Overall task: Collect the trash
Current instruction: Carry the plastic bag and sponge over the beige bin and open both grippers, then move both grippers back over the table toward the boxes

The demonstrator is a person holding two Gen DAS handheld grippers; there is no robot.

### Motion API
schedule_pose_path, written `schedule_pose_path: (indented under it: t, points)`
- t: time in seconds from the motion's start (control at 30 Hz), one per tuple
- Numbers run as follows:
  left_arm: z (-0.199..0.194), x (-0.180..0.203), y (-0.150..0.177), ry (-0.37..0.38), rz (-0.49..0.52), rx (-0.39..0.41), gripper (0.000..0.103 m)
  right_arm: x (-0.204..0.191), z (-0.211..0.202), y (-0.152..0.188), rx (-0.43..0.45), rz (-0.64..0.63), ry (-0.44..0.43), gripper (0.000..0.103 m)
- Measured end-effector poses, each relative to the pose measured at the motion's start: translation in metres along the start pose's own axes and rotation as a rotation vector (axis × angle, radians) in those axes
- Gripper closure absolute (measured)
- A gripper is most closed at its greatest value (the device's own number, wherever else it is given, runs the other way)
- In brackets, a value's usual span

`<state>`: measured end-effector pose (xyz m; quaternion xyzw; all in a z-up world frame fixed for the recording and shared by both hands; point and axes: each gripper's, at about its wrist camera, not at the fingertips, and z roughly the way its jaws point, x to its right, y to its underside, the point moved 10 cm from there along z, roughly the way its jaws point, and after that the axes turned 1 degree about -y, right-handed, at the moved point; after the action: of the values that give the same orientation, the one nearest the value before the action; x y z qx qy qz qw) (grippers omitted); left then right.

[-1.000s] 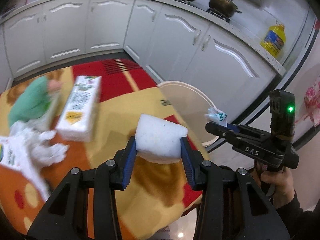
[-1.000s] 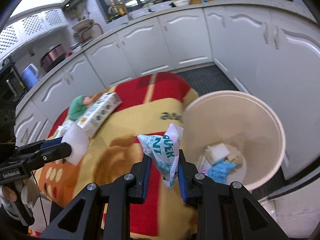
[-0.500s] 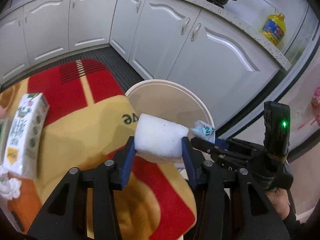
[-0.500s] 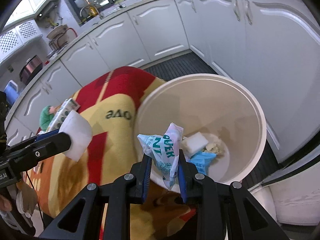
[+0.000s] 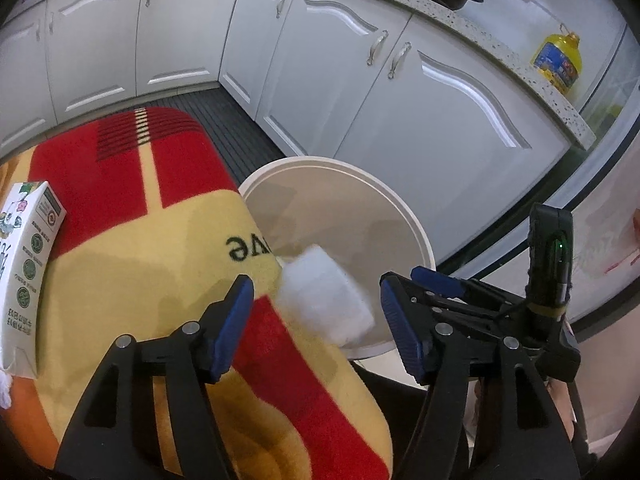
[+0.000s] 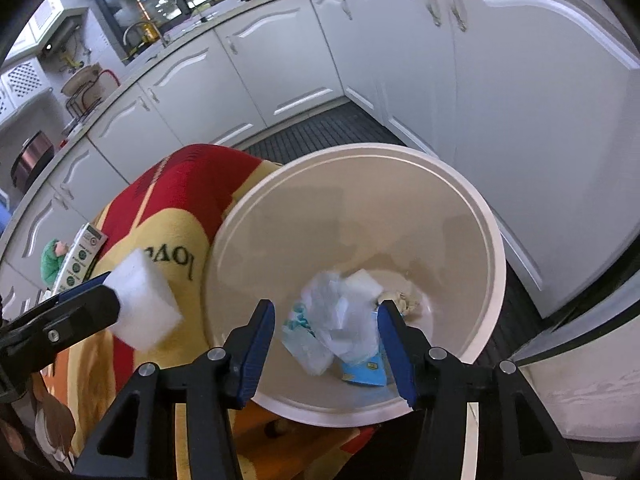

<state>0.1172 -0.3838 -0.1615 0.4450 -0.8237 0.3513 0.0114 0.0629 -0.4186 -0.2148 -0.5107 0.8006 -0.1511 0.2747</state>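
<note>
In the left wrist view, the left gripper (image 5: 316,316) is angling downward at the table's edge so that its load clears the blanket (image 5: 160,272); its jaws are opening, and the white foam block (image 5: 324,300) is dropping free between them toward the bin (image 5: 416,236). In the right wrist view, the right gripper (image 6: 326,350) is pointing steeply down over the bin mouth, its jaws are opening, and the crumpled wrapper (image 6: 336,316) is falling between them, touching neither pad, onto trash already collected inside.
</note>
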Motion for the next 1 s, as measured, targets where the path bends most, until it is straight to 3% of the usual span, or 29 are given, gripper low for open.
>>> schedule_pose_path:
  t: [0.4, 0.53, 1.0]
  points:
    - [-0.025, -0.005, 0.004, -0.018, 0.000, 0.030, 0.038, -0.008, -0.009, 0.006, 0.001, 0.014, -0.014, 0.047]
    - [-0.039, -0.013, 0.008, -0.060, -0.001, 0.054, 0.038, -0.023, -0.014, 0.007, 0.011, -0.011, -0.030, 0.043]
    - [-0.085, -0.060, 0.024, -0.194, -0.035, 0.125, 0.038, -0.072, -0.026, 0.013, 0.020, -0.075, -0.068, 0.042]
